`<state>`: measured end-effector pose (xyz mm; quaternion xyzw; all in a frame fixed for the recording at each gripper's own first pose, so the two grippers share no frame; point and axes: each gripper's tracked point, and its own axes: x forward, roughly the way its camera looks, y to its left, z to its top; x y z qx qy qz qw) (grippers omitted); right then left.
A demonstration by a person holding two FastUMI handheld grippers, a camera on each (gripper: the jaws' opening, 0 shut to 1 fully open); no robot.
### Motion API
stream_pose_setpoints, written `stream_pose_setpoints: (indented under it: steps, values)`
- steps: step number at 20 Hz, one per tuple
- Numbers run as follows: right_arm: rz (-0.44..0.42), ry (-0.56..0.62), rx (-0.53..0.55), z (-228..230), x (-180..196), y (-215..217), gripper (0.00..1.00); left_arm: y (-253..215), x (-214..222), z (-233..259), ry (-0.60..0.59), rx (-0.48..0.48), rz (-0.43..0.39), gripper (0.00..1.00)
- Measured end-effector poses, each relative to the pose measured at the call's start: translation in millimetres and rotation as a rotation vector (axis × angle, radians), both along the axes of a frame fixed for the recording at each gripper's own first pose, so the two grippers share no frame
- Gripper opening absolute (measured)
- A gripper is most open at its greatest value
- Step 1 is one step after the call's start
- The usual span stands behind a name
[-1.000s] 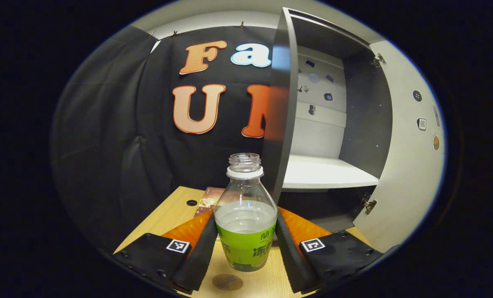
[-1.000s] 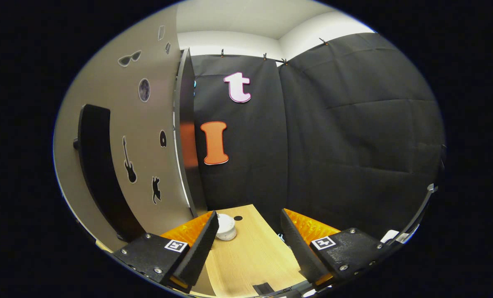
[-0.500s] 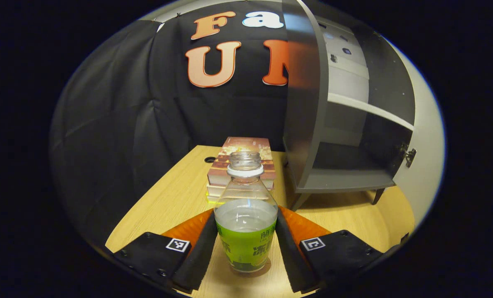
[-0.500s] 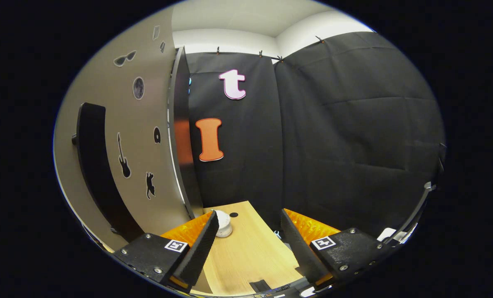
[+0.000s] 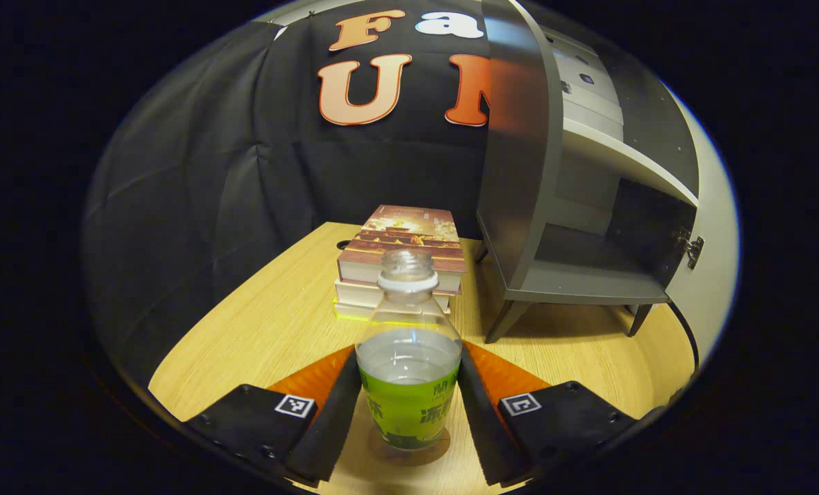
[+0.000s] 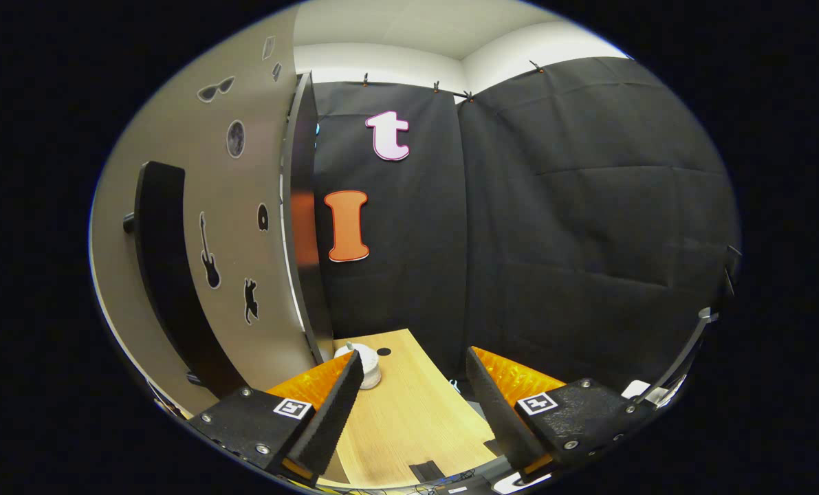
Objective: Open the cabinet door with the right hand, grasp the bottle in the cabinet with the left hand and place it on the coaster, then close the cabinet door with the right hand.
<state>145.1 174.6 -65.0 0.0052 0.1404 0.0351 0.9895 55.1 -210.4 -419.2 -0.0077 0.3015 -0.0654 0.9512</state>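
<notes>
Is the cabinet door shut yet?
No, the cabinet door stands swung wide, leaving the cabinet open.

In the left gripper view we see the bottle point(image 5: 409, 371) upright between the left gripper point(image 5: 409, 419)'s two fingers, standing on the coaster point(image 5: 409, 450), which lies on the table point(image 5: 265, 330). Behind the bottle sits a stack of books point(image 5: 401, 258). To the right of the books stands the cabinet point(image 5: 574, 227), its door point(image 5: 708, 261) swung out at far right. In the right gripper view we see the door at left, and a small round object point(image 6: 364, 364) on the table behind the right gripper point(image 6: 412, 412).
</notes>
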Motion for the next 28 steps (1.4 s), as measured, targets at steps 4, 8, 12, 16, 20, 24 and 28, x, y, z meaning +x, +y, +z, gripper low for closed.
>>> stream_pose_setpoints:
  steps: [4, 8, 12, 16, 20, 24, 28]
  values:
    - [0.003, -0.007, -0.004, 1, 1, 2, 0.93, 3, -13, -4, 0.026, 0.013, 0.005, 0.84]
    - [0.003, -0.005, 0.003, 1, 2, 4, 0.93, 4, -29, -9, 0.058, 0.037, -0.007, 0.85]
    - [0.006, -0.008, 0.007, 2, 3, 5, 0.93, 4, -32, -4, 0.057, 0.043, -0.017, 0.86]
    - [0.013, -0.008, 0.007, 2, 4, 5, 0.93, 3, -37, -1, 0.061, 0.054, -0.028, 0.86]
    - [0.017, -0.006, 0.012, 1, 5, 7, 0.93, 5, -42, 3, 0.063, 0.067, -0.018, 0.90]
    - [0.019, -0.005, 0.016, 0, 5, 8, 0.93, 8, -49, 11, 0.051, 0.096, -0.021, 0.92]
    - [0.016, -0.004, 0.025, -1, 4, 9, 0.93, 7, -49, 21, 0.025, 0.118, -0.038, 0.94]
